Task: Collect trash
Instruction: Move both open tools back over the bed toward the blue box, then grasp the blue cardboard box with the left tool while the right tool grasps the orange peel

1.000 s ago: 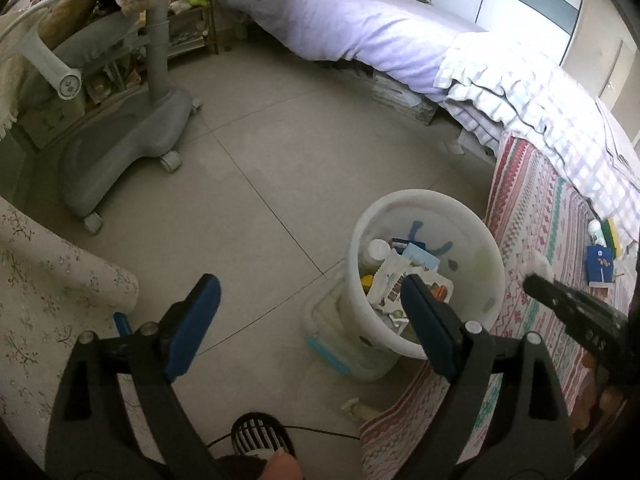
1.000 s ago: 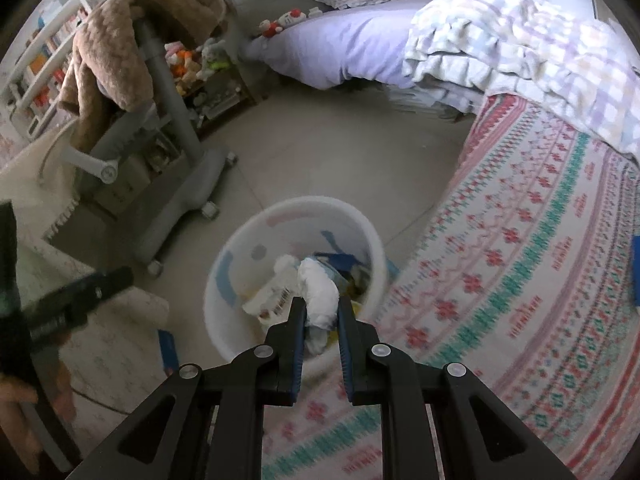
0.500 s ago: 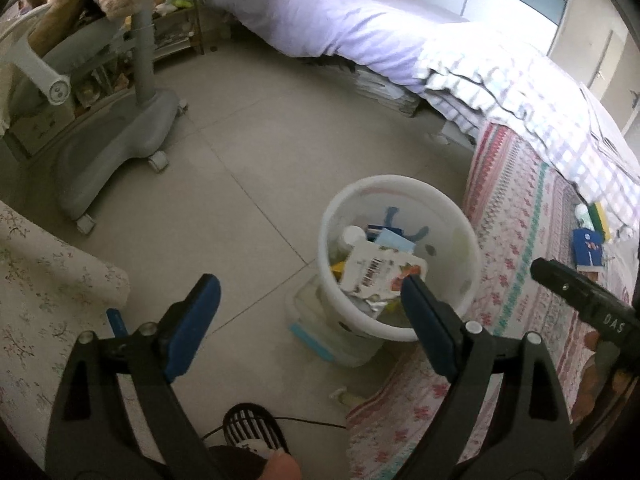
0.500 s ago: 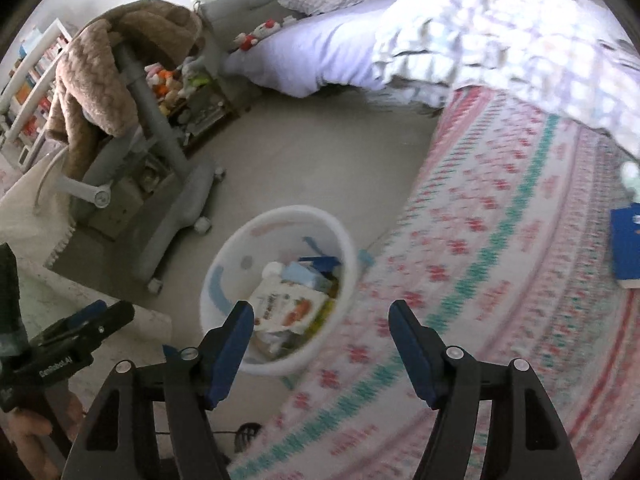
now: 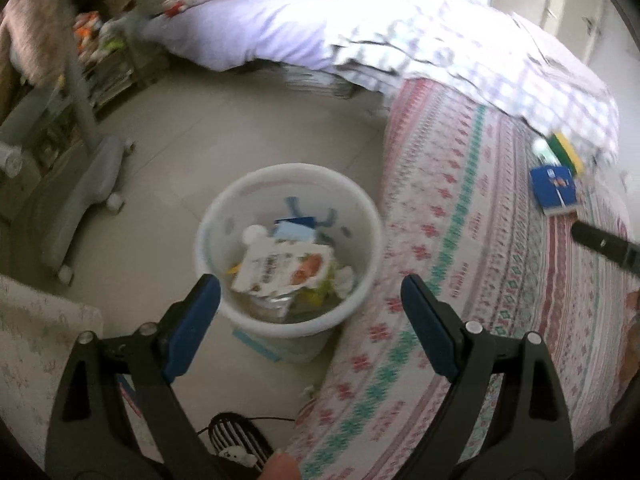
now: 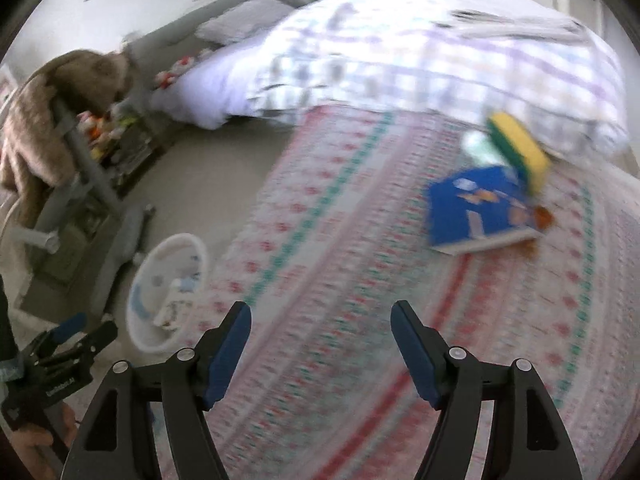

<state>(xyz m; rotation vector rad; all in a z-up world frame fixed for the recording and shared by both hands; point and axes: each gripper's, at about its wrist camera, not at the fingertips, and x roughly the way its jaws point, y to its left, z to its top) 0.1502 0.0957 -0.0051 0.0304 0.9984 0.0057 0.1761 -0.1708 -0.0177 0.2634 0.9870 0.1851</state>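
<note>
A white trash bin stands on the floor beside the patterned bedspread, holding a pouch and other litter; it also shows in the right wrist view. My left gripper is open and empty just above the bin's near rim. My right gripper is open and empty over the bedspread. A blue box, a yellow-green sponge and a pale object lie on the bedspread ahead of it; the box also shows in the left wrist view.
A patterned bedspread covers the near bed. A checked quilt and a purple bed lie behind. A grey wheeled stand draped with a brown blanket stands left of the bin. A small black fan sits on the floor.
My right gripper dropped a white wad into the bin, opened, and swung right over the bedspread towards the blue box. My left gripper stayed open and turned right.
</note>
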